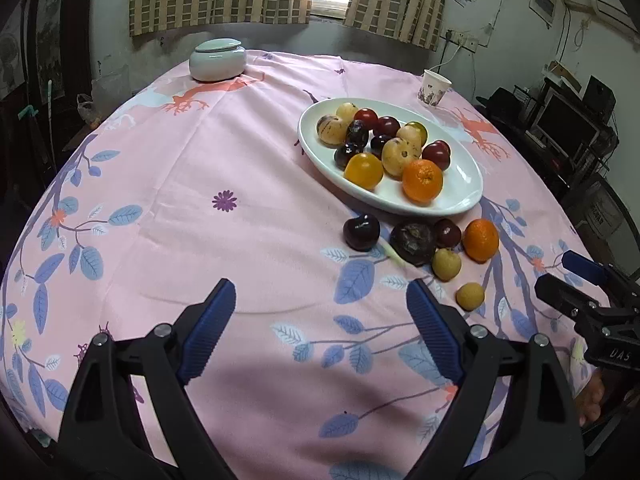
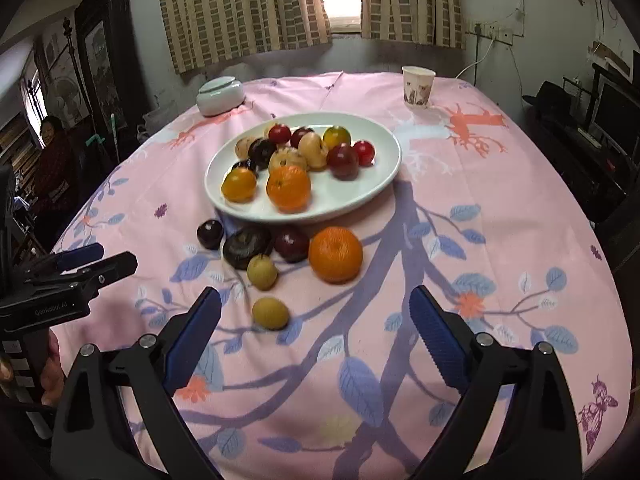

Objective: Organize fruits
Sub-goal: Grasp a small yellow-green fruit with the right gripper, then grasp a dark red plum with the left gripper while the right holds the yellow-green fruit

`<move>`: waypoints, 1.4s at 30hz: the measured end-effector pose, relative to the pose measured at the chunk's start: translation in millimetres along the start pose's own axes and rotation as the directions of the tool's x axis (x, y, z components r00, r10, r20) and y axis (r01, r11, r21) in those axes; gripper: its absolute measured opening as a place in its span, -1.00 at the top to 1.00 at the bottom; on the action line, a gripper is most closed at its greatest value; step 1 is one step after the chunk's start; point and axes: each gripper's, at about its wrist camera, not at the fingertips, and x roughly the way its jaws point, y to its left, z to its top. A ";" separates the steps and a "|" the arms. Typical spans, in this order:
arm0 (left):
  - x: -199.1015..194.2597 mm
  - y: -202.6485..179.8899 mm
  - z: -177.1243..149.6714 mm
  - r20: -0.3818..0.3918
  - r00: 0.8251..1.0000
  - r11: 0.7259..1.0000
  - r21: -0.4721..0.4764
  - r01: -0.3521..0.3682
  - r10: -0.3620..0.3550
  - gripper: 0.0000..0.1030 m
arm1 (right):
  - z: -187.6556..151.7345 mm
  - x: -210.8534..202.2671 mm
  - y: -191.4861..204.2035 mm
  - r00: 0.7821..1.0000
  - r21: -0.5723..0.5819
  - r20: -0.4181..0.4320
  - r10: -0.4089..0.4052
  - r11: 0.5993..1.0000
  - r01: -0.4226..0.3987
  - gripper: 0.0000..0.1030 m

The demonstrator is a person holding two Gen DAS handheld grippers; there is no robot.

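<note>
Room: a dim room with checked curtains [image 2: 248, 12] drawn partly over a bright window; a seated person [image 2: 52, 152] shows at the far left edge of the right wrist view.
Table: a round table under a pink tablecloth [image 1: 224, 248] printed with blue leaves and purple branches.
Plate: a white oval plate [image 2: 360, 192] towards the far side of the table, heaped with oranges, dark plums and pale yellow fruit.
Loose fruit: six pieces lie on the cloth just in front of the plate, among them an orange [image 2: 335, 255], a dark wrinkled fruit [image 2: 245, 247] and a small yellow fruit [image 2: 270, 313] nearest the grippers.
Lidded jar: pale green [image 1: 218, 59], far left.
Paper cup: [image 2: 418, 86], far right.
Left gripper: [image 1: 320, 330] tilted down over bare cloth, jaws spread wide, holding nothing.
Right gripper: [image 2: 316, 334] tilted down, jaws spread wide and empty, the small yellow fruit just ahead.
</note>
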 end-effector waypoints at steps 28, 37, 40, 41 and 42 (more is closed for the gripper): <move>8.1 7.0 5.2 -0.010 0.999 0.995 0.090 -0.046 0.047 -0.77 | -7.0 58.5 32.1 0.983 -0.028 -0.175 0.052 0.998 -0.058 0.45; 79.8 -14.4 31.3 -0.163 0.986 0.982 0.189 0.021 0.011 -0.77 | -14.6 30.3 6.4 0.988 0.040 -0.133 0.084 0.996 -0.080 0.45; 92.1 -16.3 34.1 -0.154 0.987 0.983 0.182 -0.023 0.052 -0.77 | -15.3 28.4 -1.8 0.986 0.065 -0.129 0.101 0.994 -0.093 0.45; 95.7 -17.0 35.2 -0.159 0.986 0.983 0.180 -0.031 0.060 -0.77 | -16.0 28.6 -3.7 0.985 0.070 -0.130 0.111 0.992 -0.103 0.45; 99.9 -17.6 36.5 -0.170 0.984 0.984 0.176 -0.030 0.061 -0.77 | -16.8 28.7 -4.9 0.984 0.072 -0.133 0.119 0.991 -0.111 0.45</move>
